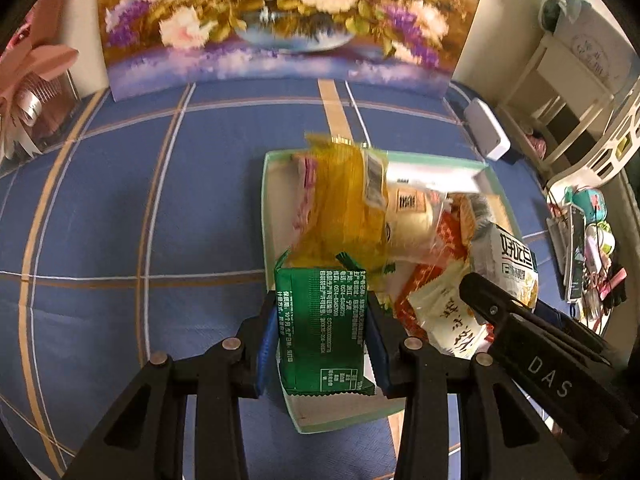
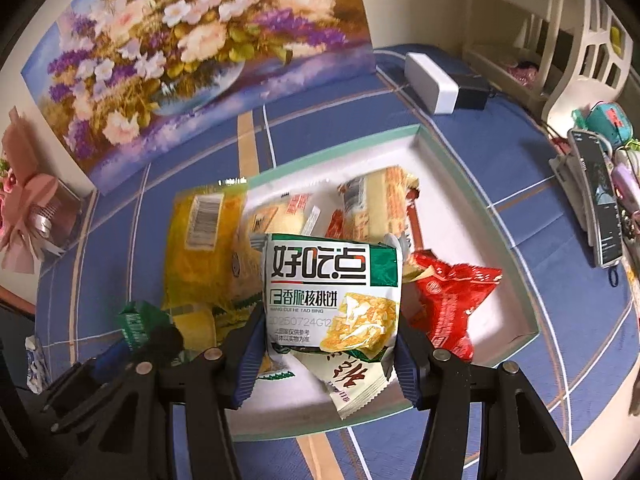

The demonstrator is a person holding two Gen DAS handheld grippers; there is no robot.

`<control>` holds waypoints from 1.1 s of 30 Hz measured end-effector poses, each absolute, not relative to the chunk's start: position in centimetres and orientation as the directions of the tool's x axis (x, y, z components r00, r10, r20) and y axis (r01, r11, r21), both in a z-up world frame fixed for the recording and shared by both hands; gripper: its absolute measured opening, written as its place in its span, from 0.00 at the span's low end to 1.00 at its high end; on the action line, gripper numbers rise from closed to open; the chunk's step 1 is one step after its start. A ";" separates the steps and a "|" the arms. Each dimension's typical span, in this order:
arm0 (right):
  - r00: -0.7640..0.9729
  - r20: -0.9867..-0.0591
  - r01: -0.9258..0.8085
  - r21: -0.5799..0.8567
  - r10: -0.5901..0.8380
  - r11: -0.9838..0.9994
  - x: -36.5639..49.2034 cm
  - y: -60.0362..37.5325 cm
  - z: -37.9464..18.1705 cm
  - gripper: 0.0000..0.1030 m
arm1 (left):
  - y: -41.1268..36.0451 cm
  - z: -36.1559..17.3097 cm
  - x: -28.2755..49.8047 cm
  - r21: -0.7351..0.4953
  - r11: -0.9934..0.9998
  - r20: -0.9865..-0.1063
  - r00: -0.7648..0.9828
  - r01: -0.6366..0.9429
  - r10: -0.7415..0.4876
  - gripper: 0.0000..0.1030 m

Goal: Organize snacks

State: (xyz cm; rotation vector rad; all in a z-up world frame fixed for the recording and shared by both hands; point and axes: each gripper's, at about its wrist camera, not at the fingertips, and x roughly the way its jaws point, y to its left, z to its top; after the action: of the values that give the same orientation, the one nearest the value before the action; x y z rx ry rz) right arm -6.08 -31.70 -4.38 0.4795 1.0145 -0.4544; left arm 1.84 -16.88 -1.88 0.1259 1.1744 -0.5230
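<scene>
My left gripper (image 1: 323,340) is shut on a green snack packet (image 1: 322,320) and holds it over the near left corner of a shallow white tray with a green rim (image 1: 265,200). My right gripper (image 2: 326,352) is shut on a white and green biscuit packet (image 2: 334,292) over the same tray (image 2: 500,240); this packet also shows in the left wrist view (image 1: 512,264). In the tray lie a yellow bag (image 2: 208,248), a red packet (image 2: 452,300), a cream packet (image 2: 352,380) and several small cream and orange packets (image 2: 372,208).
The tray sits on a blue checked cloth (image 1: 120,220). A flower painting (image 1: 272,20) stands at the back. A white box (image 2: 430,80) lies at the back right. A pink ribboned gift (image 1: 28,92) is at the left. Cluttered shelves and a chair (image 2: 592,60) are at the right.
</scene>
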 end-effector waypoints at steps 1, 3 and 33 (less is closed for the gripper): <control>0.448 -0.883 0.568 0.160 -0.140 0.807 -6.0 -31.7 -4.5 0.58 | -17.0 -2.2 1.9 -0.172 0.875 -0.906 0.275 0.453 -0.321 0.40; 0.441 -0.886 0.568 0.155 -0.140 0.808 -5.9 -31.7 -4.7 0.58 | -17.1 -2.7 1.9 -0.167 0.877 -0.913 0.266 0.450 -0.310 0.40; 0.428 -0.893 0.564 0.143 -0.140 0.813 -5.6 -32.0 -4.6 0.63 | -13.1 -1.0 3.8 -0.261 0.920 -0.884 0.310 0.293 -0.350 0.65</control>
State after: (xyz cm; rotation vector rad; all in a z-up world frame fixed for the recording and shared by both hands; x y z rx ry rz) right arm -5.61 -32.02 -4.60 0.4616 1.0440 -0.4592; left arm 3.80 -13.09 -0.98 -0.0547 1.1819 -0.4252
